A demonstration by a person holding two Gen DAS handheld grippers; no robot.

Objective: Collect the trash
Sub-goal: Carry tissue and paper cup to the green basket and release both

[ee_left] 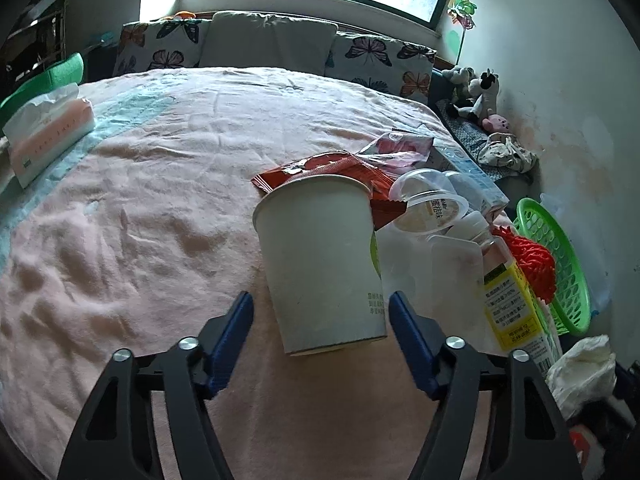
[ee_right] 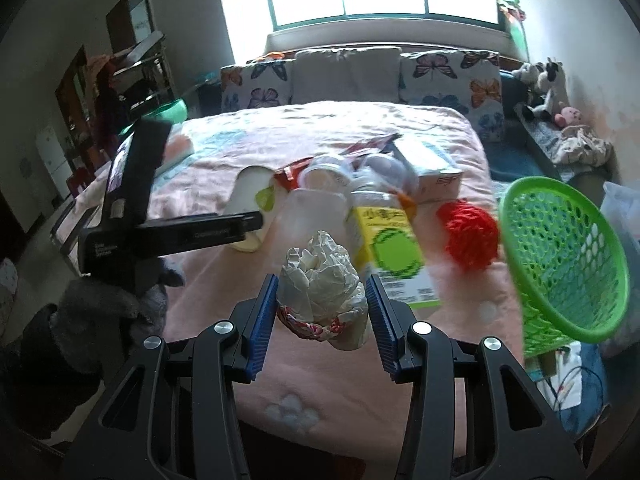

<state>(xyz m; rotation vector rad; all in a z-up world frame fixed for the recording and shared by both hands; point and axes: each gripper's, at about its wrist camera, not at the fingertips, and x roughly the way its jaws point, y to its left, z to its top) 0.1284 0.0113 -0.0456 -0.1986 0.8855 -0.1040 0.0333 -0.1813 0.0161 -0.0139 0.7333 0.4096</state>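
From the left wrist camera, the left gripper (ee_left: 321,312) pointed down at a pink blanket-covered bed (ee_left: 140,208). A white paper cup (ee_left: 320,256) lay tilted on the blanket, its base between the two blue-padded fingers. A gap showed on both sides, so the jaws were part-way open around the cup and not yet pressing it. Behind the cup lay a red foil snack wrapper (ee_left: 320,168), a clear plastic jelly cup (ee_left: 430,204) and a clear bottle with a yellow label (ee_left: 510,296). A green plastic mesh basket (ee_left: 560,264) sat tilted at the bed's right edge, with a red fuzzy ball (ee_left: 534,262) against it.

From the right wrist camera, the right gripper (ee_right: 322,300) was closed on a crumpled white tissue wad (ee_right: 320,284), both blue pads touching it. The green basket (ee_right: 568,256) stood just to the right, its mouth facing the gripper. The left gripper's black body (ee_right: 168,236), held in a grey-gloved hand (ee_right: 104,304), reached toward the white cup (ee_right: 250,200).

The step in hand appeared to be gathering two pieces at once. Next, the left jaws likely needed to close on the cup, while the right carried the tissue across to the basket's opening.
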